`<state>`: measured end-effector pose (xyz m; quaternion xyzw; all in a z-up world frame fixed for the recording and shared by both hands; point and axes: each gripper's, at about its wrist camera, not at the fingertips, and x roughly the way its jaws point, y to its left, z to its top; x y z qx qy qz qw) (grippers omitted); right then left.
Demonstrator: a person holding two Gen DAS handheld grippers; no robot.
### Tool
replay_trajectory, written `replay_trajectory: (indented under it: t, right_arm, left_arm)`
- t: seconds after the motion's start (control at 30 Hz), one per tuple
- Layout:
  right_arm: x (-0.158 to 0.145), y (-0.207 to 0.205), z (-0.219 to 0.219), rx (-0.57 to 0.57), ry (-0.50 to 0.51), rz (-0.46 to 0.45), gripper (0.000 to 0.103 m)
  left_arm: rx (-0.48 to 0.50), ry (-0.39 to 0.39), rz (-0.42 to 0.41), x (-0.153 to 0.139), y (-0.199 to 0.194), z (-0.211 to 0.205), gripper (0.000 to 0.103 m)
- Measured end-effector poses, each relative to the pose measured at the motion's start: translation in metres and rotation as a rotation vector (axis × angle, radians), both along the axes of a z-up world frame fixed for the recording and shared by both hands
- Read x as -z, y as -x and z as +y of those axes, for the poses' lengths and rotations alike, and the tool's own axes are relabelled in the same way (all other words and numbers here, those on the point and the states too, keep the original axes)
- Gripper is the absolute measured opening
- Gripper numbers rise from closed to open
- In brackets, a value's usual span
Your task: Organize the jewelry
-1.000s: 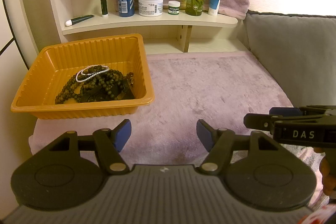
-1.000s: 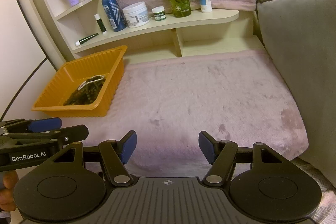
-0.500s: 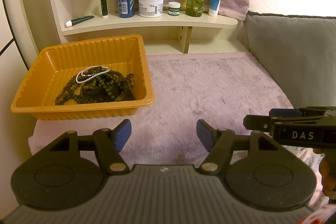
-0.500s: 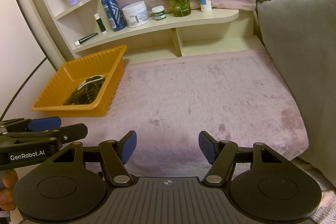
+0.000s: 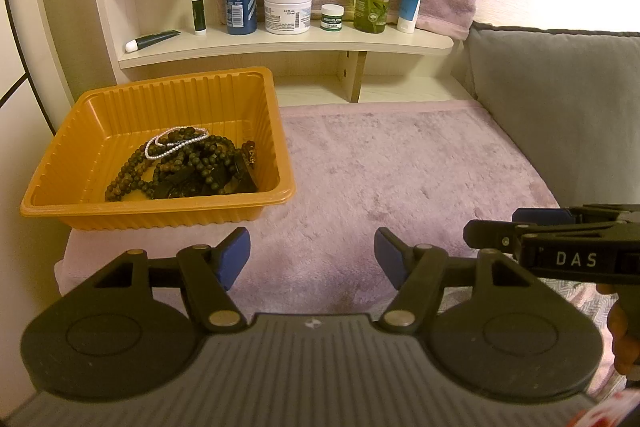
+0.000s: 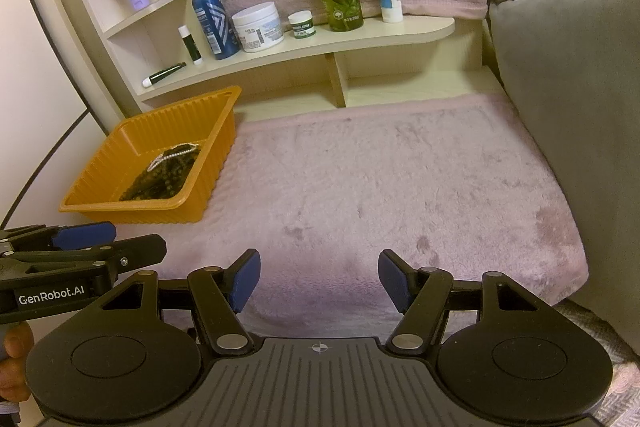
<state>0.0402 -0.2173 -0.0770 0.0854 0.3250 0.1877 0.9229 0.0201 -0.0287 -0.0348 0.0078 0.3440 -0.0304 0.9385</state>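
We hold the left gripper (image 5: 312, 253) and right gripper (image 6: 318, 279) wide apart and empty above the pink mat (image 6: 400, 179), since the beads (image 5: 188, 167) and pearl strand (image 5: 176, 143) lie tangled in the orange tray (image 5: 276, 131) (apparently gathered for sorting).

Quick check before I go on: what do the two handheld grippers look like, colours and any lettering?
Both are matte black, with two round discs and pivoting linkage arms on brass-coloured pins. Left gripper and right gripper have blue finger pads. White lettering: "GenRobot.AI" on the left one's side, "DAS" on the right's. No cables visible.
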Motion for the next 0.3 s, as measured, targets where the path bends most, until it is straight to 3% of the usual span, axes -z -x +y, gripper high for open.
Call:
replay_trajectory:
  t: [0.3]
  right_arm:
    - [0.0001, -0.0008, -0.0005, -0.001, 0.000, 0.001, 0.065]
  left_arm:
    - [-0.005, 0.003, -0.001, 0.0005, -0.0015, 0.0008, 0.066]
